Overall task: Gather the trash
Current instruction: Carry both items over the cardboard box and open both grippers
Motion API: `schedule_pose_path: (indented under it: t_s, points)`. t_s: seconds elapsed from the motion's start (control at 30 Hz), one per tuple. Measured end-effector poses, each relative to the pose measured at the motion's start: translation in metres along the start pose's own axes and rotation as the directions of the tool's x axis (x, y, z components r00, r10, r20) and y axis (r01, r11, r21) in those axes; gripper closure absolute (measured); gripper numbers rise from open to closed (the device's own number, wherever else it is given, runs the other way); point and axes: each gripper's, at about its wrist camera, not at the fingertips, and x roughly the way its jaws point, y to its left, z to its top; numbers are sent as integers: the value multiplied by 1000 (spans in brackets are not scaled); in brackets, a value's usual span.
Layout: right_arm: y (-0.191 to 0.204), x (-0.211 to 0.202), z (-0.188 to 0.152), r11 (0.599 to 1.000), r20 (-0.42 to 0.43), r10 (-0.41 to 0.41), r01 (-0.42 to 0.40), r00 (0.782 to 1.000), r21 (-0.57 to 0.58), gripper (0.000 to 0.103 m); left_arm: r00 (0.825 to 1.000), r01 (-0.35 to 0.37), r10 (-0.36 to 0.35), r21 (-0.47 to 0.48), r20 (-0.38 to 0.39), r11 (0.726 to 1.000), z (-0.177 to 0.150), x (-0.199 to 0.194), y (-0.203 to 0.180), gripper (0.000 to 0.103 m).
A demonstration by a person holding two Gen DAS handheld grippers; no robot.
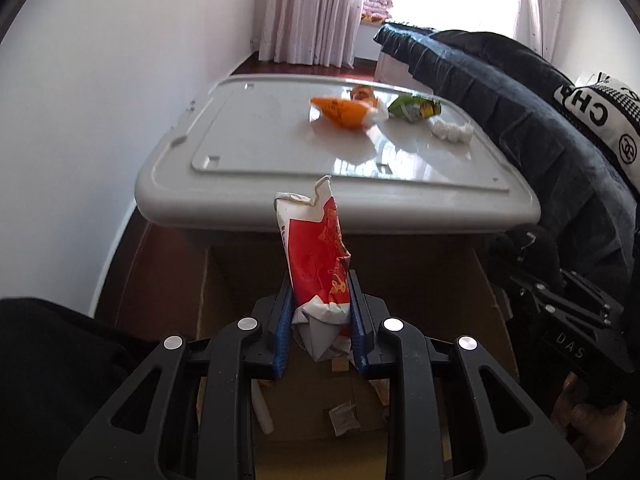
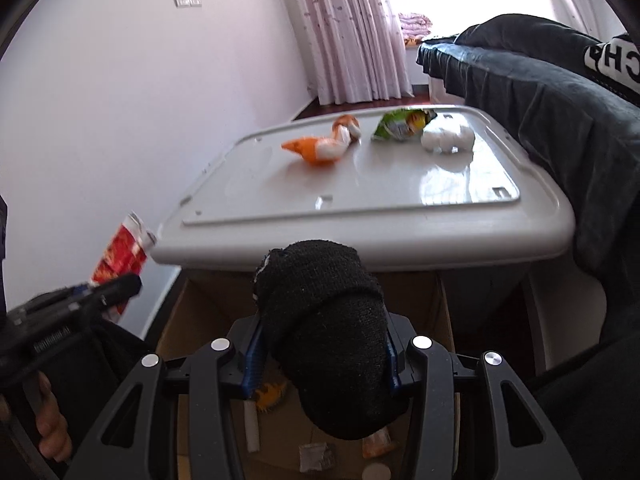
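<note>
My left gripper (image 1: 320,292) is shut on a red and white wrapper (image 1: 316,248) and holds it above an open cardboard box (image 1: 224,296). The wrapper also shows in the right wrist view (image 2: 120,252). My right gripper (image 2: 322,340) is shut on a black sock (image 2: 324,328) above the same box (image 2: 180,320). On the grey bin lid (image 1: 280,136) lie an orange wrapper (image 1: 344,111), a green wrapper (image 1: 414,107) and a white tissue wad (image 1: 452,130).
The box bottom holds small scraps (image 1: 344,420) and a white stick (image 2: 252,428). A dark blanket (image 1: 540,120) drapes over furniture on the right. A white wall stands on the left, curtains (image 1: 308,8) at the back.
</note>
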Motion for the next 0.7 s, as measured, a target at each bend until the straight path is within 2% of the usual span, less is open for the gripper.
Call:
schedule_pose_path:
  t_s: [0.07,0.2,0.43,0.7]
  points:
    - [6,4,-3,999,-6,-24,24,1000,-40,58,999,-6,7,9,-40,1000,-11,15,1,79]
    - [10,10,-10,997,-31,-32,29,999,-68,58,994,2,-6,-36,-111,999,-20,34,13,79]
    - [12,18,-12,999,-65,-8,5,998,-51,58,991,12,-17,-40,-131,999,-28,35,19,79]
    - [11,15,-12,999,-57,-5,2,998,-44,58,991,6,-10,-31,-136,999,-28,38,17,79]
